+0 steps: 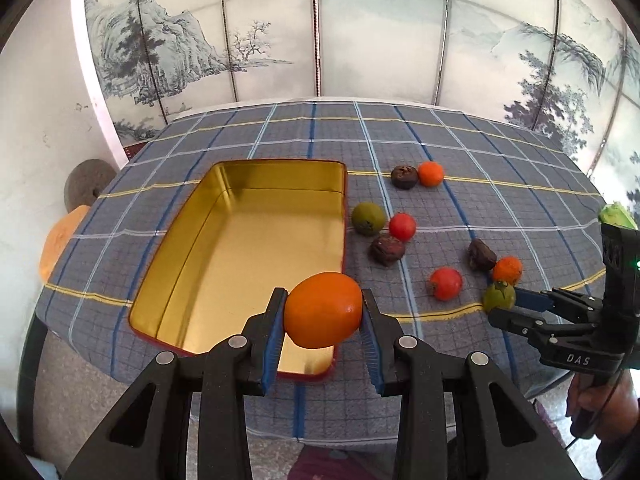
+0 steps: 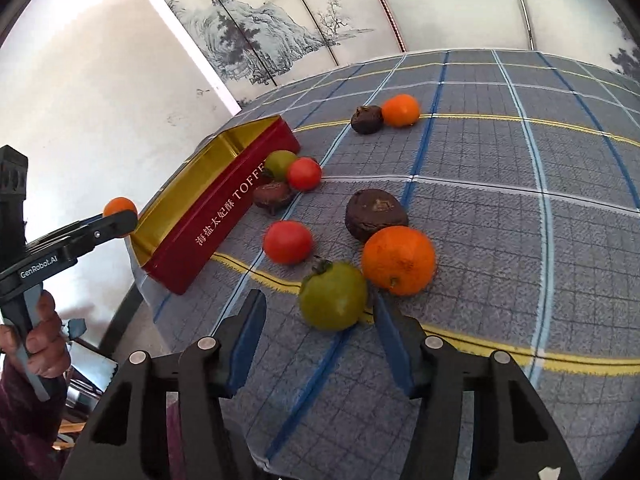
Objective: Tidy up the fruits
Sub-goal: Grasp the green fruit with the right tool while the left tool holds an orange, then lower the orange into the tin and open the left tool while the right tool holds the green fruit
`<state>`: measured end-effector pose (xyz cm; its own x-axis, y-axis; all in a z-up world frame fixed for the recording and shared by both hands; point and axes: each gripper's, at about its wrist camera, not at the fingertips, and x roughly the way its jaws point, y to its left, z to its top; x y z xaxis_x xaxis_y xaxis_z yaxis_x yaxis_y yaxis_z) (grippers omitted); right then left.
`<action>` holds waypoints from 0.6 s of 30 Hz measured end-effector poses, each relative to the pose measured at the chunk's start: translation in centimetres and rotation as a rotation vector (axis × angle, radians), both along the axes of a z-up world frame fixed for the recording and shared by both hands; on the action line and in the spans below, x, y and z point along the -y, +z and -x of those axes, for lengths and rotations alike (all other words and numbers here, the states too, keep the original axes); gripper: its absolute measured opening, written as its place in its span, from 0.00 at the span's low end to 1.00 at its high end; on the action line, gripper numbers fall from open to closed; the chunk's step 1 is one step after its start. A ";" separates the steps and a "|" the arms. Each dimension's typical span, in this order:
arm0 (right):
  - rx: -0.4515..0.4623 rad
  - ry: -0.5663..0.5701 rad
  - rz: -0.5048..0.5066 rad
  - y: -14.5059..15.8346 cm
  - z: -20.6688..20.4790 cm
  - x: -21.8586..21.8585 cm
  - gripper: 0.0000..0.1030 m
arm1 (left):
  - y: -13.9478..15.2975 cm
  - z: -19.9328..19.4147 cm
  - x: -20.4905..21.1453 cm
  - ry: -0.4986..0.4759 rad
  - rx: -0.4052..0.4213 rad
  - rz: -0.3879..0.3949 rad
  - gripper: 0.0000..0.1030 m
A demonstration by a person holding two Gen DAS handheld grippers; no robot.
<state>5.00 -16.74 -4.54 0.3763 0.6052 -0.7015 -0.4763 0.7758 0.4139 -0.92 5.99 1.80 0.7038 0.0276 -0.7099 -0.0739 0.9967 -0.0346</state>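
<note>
My left gripper (image 1: 323, 312) is shut on an orange fruit (image 1: 323, 310) and holds it above the near right corner of the open red tin (image 1: 240, 240), whose gold inside is empty. It also shows in the right wrist view (image 2: 120, 216). My right gripper (image 2: 320, 316) is open around a green fruit (image 2: 333, 296) that lies on the tablecloth, its right finger close to it. Next to it lie an orange (image 2: 398, 260), a dark brown fruit (image 2: 376, 214) and a red fruit (image 2: 287, 241).
More fruits lie on the checked tablecloth (image 2: 520, 240): a green, a red and a brown one (image 2: 274, 196) by the tin's side, and a brown one with an orange (image 2: 400, 110) farther back. A painted folding screen (image 1: 320, 28) stands behind the table.
</note>
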 end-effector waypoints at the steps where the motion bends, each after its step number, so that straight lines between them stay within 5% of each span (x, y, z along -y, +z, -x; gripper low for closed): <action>1: 0.005 0.000 0.014 -0.1 -0.1 -0.3 0.50 | 0.0 -0.2 -0.2 0.002 -0.004 -0.002 0.35; 4: 0.001 0.000 0.045 -0.5 -0.3 -0.8 0.32 | 0.1 -1.0 -1.0 0.003 -0.016 -0.017 0.35; 18: 0.082 0.042 -0.050 4.2 2.1 1.0 0.31 | -0.7 -9.5 -7.3 -0.040 -0.113 -0.087 0.36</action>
<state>2.92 -17.72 -0.38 0.4047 0.6550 -0.6381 -0.5417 0.7339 0.4098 8.60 13.34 1.10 0.6216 0.0657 -0.7806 -0.0322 0.9978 0.0583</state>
